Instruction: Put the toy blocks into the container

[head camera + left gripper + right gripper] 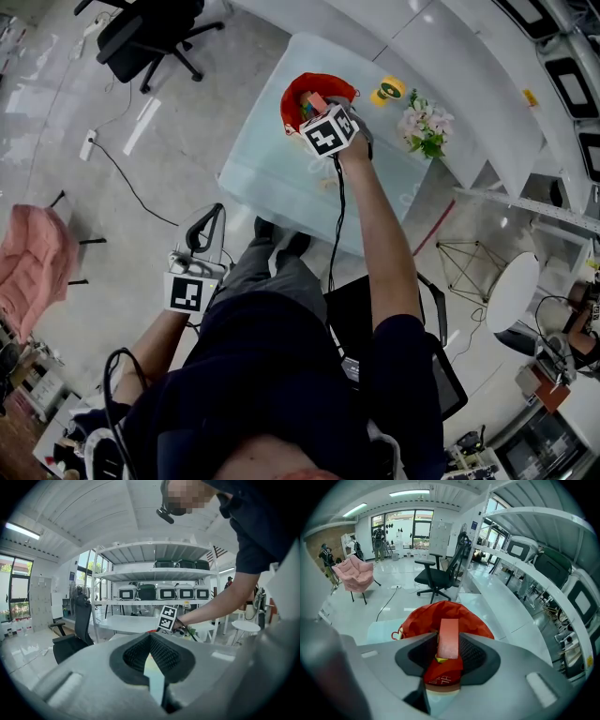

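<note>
Step in hand: the drop-off. The right gripper (449, 643) is out at arm's length over the red container (419, 618), a soft fabric bag that sits open near the far corner of the glass desk (267, 178). The gripper is tilted steeply down toward the bag's mouth. Its jaws are part-way closed and clamped on a reddish-pink block (449, 629), which stands on end between the pads, with its top sticking out past the tips. Pads bear on both long faces and no gap shows. The block hangs over the bag's opening. I can't tell whether its lower end is already below the rim. A yellow piece (438, 658) shows just under it, probably a block already inside, and the head view shows a few other coloured bits there. Next move, as I judge it: keep the block centred over the opening, perhaps ease down a little, then spread the jaws so it falls in. The bag is soft, so a nudge on the rim could fold it or shift it. The left gripper (151, 641) is held back by the person's hip, off the desk and well away from the work. Its jaws meet at the tips with nothing between them. I see no loose block on the desk for certain.
</note>
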The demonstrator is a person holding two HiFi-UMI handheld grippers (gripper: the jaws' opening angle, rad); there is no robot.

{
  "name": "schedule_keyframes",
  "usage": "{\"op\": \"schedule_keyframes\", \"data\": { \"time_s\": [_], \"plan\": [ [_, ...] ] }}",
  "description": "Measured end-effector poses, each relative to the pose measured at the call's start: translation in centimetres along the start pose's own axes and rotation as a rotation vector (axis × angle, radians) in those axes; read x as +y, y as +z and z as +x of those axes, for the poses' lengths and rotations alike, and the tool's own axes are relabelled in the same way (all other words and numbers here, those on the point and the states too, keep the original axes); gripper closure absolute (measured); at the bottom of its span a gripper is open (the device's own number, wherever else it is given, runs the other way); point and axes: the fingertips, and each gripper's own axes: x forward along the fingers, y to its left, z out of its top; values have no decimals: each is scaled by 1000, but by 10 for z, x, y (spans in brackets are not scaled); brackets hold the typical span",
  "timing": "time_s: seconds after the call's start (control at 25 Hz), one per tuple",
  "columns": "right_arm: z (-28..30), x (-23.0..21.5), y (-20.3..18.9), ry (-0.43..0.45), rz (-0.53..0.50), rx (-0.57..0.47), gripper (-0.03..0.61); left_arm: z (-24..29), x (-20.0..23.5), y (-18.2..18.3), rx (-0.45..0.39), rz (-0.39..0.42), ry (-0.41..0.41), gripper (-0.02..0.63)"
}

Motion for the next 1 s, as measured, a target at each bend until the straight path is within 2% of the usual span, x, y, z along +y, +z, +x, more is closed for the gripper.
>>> {"op": "schedule_keyframes", "data": {
  "time_s": [0.12,0.2,0.24,0.32,0.52,1.0],
  "plan": [
    [7,-2,-2,-20,-7,-2,434,0,2,-1,2,1,2,611],
    [10,-4,-1,-34,-14,-12,473,0,3,-2,4,0,5,611],
    [11,-4,0,-36,-19,-24,453,0,4,-2,5,0,7,611],
    [10,-4,4,-32,-19,-53,365,0,5,-2,7,1,9,611],
    [2,-8,14,-79,-32,-127,259,0,6,-3,5,1,6,611],
    [-14,-8,9,-92,-25,-144,267,-2,3,-3,12,5,-4,611]
  ]
}}
